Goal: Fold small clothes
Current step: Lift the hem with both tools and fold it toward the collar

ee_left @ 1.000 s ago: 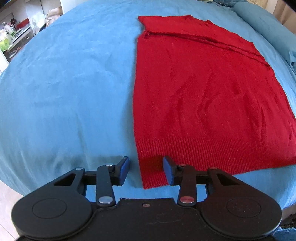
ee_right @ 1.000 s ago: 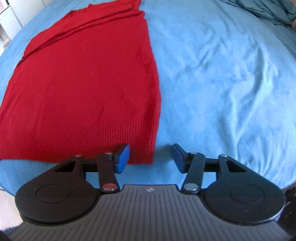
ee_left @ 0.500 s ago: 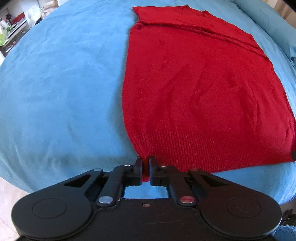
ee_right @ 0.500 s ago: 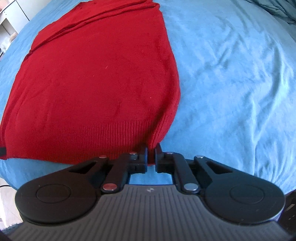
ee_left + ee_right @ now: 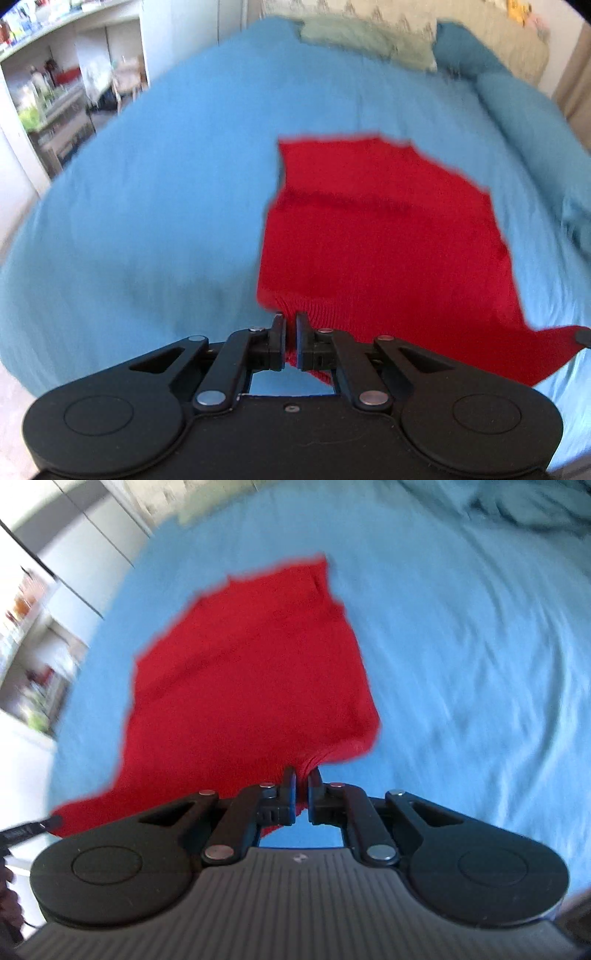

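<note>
A red knit sweater (image 5: pixel 384 236) lies on the blue bed cover (image 5: pixel 155 206). My left gripper (image 5: pixel 290 317) is shut on the left corner of its ribbed hem and holds it lifted off the bed. In the right wrist view the sweater (image 5: pixel 243 672) shows again, and my right gripper (image 5: pixel 301 775) is shut on the hem's right corner, also raised. The hem hangs stretched between the two grippers. The far part of the sweater still rests on the bed. Both views are blurred by motion.
Pillows (image 5: pixel 365 40) and a blue bolster (image 5: pixel 524 110) lie at the head of the bed. Shelves with clutter (image 5: pixel 48 99) stand left of the bed. A rumpled blue blanket (image 5: pixel 524 502) lies at the far right. The left gripper's tip (image 5: pixel 26 829) shows at the right wrist view's left edge.
Both grippers closed on the hem corners, then lifted them up and forward. The near part of the sweater now hangs off the bed instead of lying flat.
</note>
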